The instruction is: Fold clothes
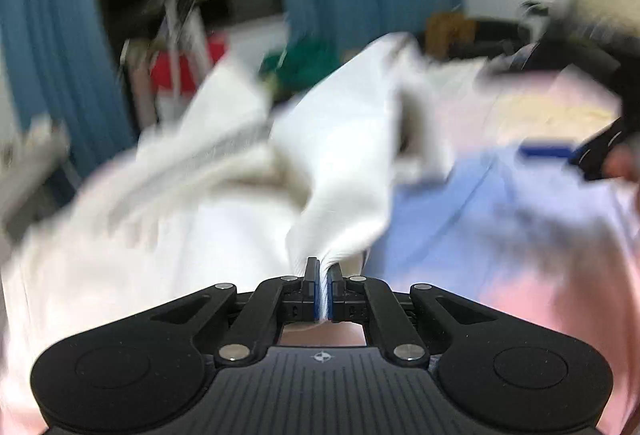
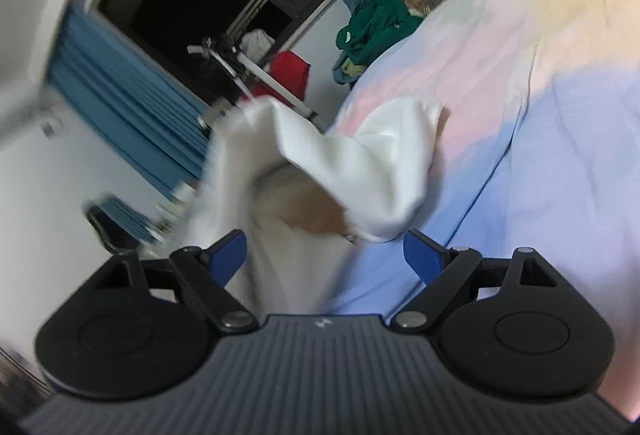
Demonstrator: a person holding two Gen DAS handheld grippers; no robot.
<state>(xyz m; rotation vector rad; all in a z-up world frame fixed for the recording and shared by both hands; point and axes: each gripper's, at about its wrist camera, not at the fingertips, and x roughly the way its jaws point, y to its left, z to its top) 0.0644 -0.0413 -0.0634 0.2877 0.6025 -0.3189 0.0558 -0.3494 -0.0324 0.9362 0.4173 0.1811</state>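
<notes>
The garment [image 1: 224, 171] is soft white cloth, thick and matte, with a ribbed band near its middle; it lies bunched in loose folds on a bed sheet [image 1: 500, 219] of smooth fabric dyed in pastel pink, blue and yellow patches. Both views are motion-blurred. The left gripper [image 1: 323, 275] is matte black with blue pads, its jaws pressed together on a gathered pinch of the white cloth, which fans out and away from the tips. The right gripper [image 2: 324, 255] has its jaws spread wide, gripping nothing; a fold of the garment [image 2: 360, 163] hangs in the gap between the blue pads [image 2: 420, 255], nearer the left one, touching neither clearly. Blue pleated curtains [image 2: 132, 107] hang far behind.
</notes>
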